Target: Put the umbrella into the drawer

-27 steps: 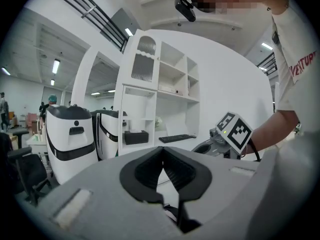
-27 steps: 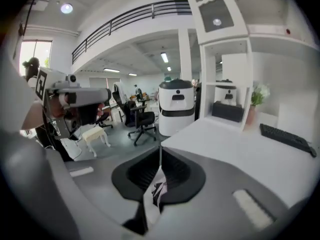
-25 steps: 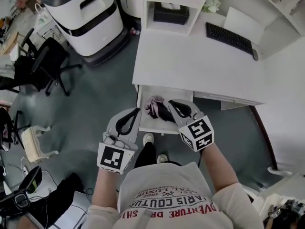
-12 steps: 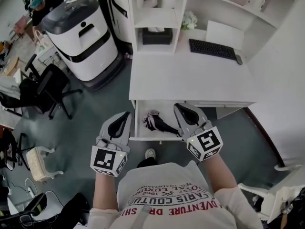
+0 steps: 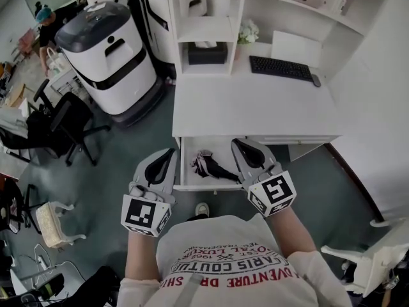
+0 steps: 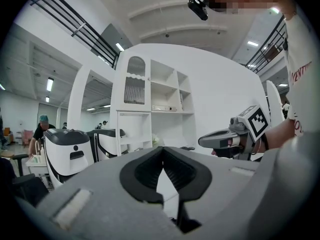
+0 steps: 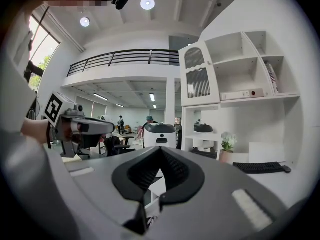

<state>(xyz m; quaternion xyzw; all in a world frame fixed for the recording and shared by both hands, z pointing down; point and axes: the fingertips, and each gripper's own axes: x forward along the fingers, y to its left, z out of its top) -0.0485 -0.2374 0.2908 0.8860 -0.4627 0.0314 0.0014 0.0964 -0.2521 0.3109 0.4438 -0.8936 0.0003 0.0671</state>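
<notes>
The umbrella (image 5: 209, 166), folded, dark with a pale patterned canopy, lies inside the open white drawer (image 5: 220, 148) under the desk (image 5: 255, 107). No gripper touches it. My left gripper (image 5: 171, 151) is held in the air at the drawer's left front corner, its jaws shut on nothing (image 6: 163, 150). My right gripper (image 5: 236, 142) is over the drawer's right side, above the umbrella's handle end, also shut and empty (image 7: 161, 150). Both point level toward the desk. Each gripper view shows the other gripper: the right gripper (image 6: 220, 140) and the left gripper (image 7: 92, 126).
On the desk lie a black keyboard (image 5: 281, 68), a dark tissue box (image 5: 206, 53) in a shelf niche, and white flowers (image 5: 248, 29). A large white and grey machine (image 5: 112, 50) and a black office chair (image 5: 64, 120) stand to the left. A white chair (image 5: 364, 261) is at the lower right.
Both grippers have risen from drawer height and now point level at the desk. The umbrella has stayed still in the open drawer. The head view takes in more of the shelves.
</notes>
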